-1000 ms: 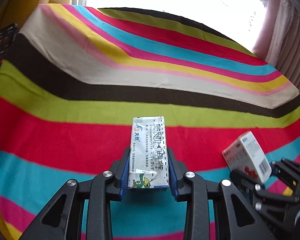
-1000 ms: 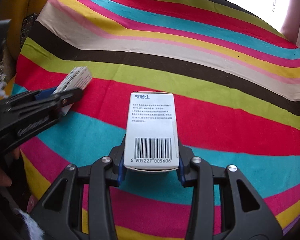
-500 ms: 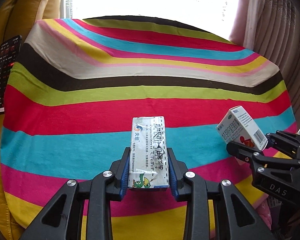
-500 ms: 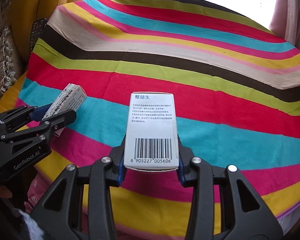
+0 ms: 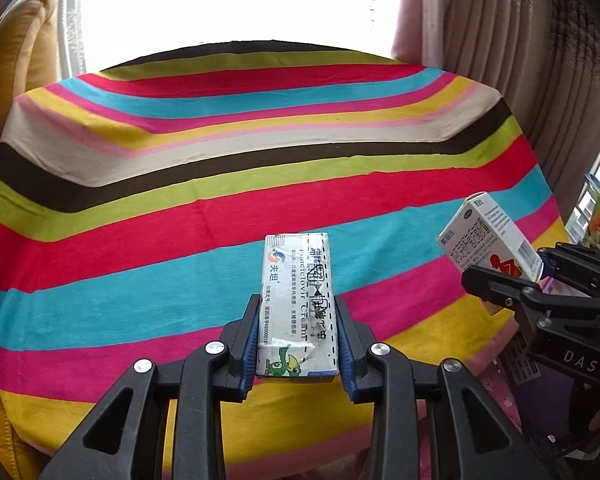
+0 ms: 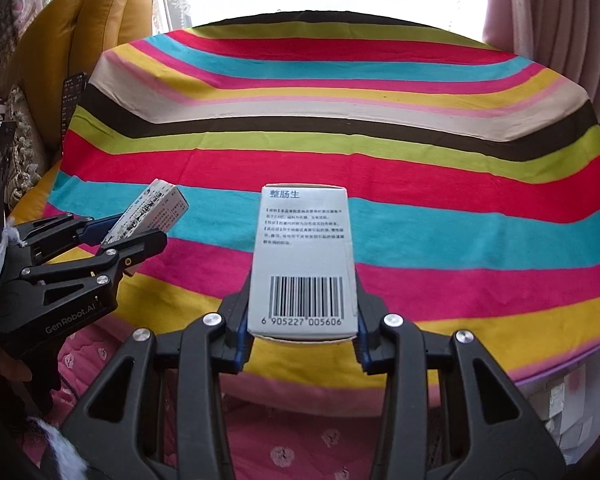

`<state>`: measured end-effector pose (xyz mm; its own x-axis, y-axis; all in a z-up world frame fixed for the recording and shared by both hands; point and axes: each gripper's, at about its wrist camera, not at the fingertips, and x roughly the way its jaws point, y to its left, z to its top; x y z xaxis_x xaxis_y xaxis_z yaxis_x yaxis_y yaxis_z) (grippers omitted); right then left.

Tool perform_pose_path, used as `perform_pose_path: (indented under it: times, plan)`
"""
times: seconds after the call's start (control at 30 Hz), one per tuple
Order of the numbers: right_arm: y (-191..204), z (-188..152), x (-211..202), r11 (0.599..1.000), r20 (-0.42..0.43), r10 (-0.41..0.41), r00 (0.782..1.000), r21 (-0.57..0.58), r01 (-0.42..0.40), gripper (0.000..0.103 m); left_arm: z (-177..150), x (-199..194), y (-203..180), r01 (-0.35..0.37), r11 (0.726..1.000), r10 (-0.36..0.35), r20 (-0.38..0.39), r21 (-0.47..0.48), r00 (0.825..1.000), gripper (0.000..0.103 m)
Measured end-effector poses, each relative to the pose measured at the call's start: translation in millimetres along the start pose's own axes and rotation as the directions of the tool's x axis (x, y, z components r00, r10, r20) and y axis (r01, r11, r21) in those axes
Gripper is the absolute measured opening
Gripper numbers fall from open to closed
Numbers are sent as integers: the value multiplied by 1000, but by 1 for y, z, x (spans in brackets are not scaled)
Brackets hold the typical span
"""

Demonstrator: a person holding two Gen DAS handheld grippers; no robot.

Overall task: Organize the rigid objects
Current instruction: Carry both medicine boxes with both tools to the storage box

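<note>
My left gripper is shut on a narrow white cream box with a green frog print, held above the near edge of the striped table. My right gripper is shut on a wider white medicine box whose barcode faces the camera. Each gripper shows in the other's view: the right gripper with its medicine box at the right edge, the left gripper with the cream box at the left. Both boxes hang in the air over the table's front rim.
A striped cloth covers the round table. A yellow leather sofa with a dark remote stands left, pink curtains at the right by a bright window. A pink quilted surface lies below the table's front edge.
Both grippers have pulled back from the table with their boxes still clamped, so the whole tabletop and its near yellow edge now show. The grip on each box is the same.
</note>
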<state>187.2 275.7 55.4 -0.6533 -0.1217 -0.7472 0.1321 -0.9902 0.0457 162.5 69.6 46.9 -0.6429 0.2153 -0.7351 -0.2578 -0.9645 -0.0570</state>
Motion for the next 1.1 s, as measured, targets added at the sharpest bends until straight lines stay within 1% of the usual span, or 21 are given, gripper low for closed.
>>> perform_pose_path:
  times: [0.27, 0.47, 0.57, 0.7, 0.83, 0.97, 1.07, 1.1]
  plan:
    - [-35, -27, -31, 997, 23, -14, 1000, 75, 12, 44, 1, -8, -37, 39, 995, -39, -1, 95, 999, 34]
    - [-59, -48, -54, 990, 36, -53, 998, 132, 48, 44, 6, -13, -75, 94, 979, -93, -11, 181, 996, 34]
    - [-73, -56, -68, 984, 47, -87, 995, 163, 78, 44, 10, -14, -102, 143, 963, -140, -27, 230, 990, 34]
    - [-97, -69, -90, 968, 55, -155, 986, 210, 141, 44, 15, -10, -147, 213, 927, -205, -61, 307, 977, 34]
    - [-123, -84, -110, 944, 46, -213, 976, 266, 194, 44, 14, -8, -197, 278, 881, -257, -105, 384, 961, 34]
    - [-146, -100, -132, 917, 33, -263, 964, 320, 239, 44, 10, -11, -235, 331, 840, -297, -146, 429, 943, 34]
    - [-161, -113, -148, 894, 20, -303, 953, 352, 277, 44, 5, -18, -270, 369, 795, -328, -170, 481, 929, 34]
    - [-165, -117, -154, 886, 14, -318, 948, 360, 291, 44, 5, -19, -278, 375, 787, -334, -173, 491, 927, 34]
